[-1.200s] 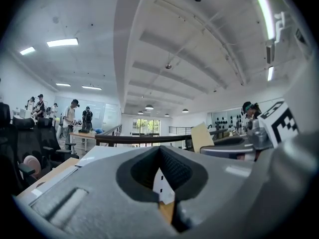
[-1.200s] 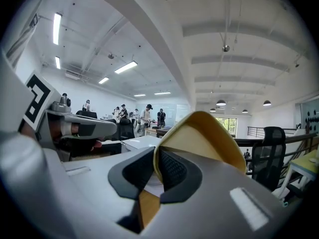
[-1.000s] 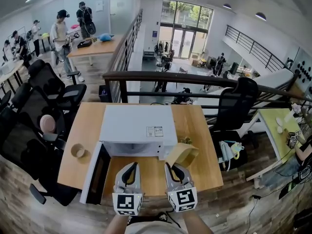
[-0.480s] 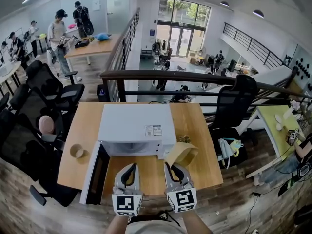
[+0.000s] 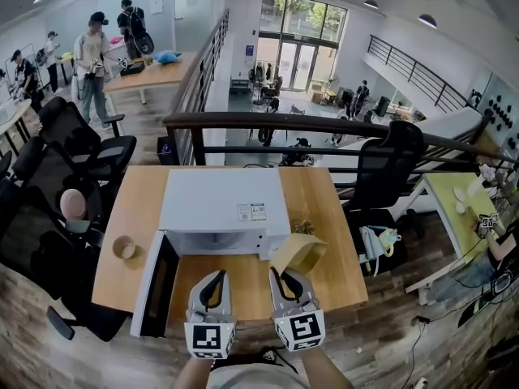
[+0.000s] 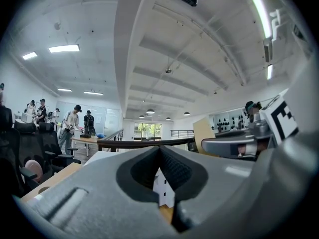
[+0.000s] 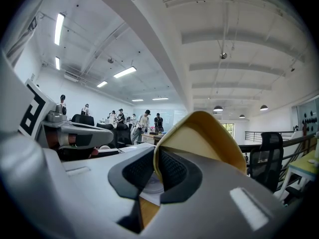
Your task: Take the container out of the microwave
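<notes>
We log the right gripper [image 5: 280, 273] clamped on the container [image 5: 301, 254] wall, container tilted toward frame right; left gripper [image 5: 216, 275] closed, empty.

Tan container [image 5: 298, 254], tilted, rim pinched by right gripper [image 5: 285, 275], beside white microwave [image 5: 215, 207], door open

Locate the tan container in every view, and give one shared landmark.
Head view: container right of centre, pinched by the right gripper, outside the microwave.
Left gripper view: container right of centre, beyond the jaws.
Right gripper view: container centre, rim between the jaws.
Shared landmark: the dark handrail.
</notes>
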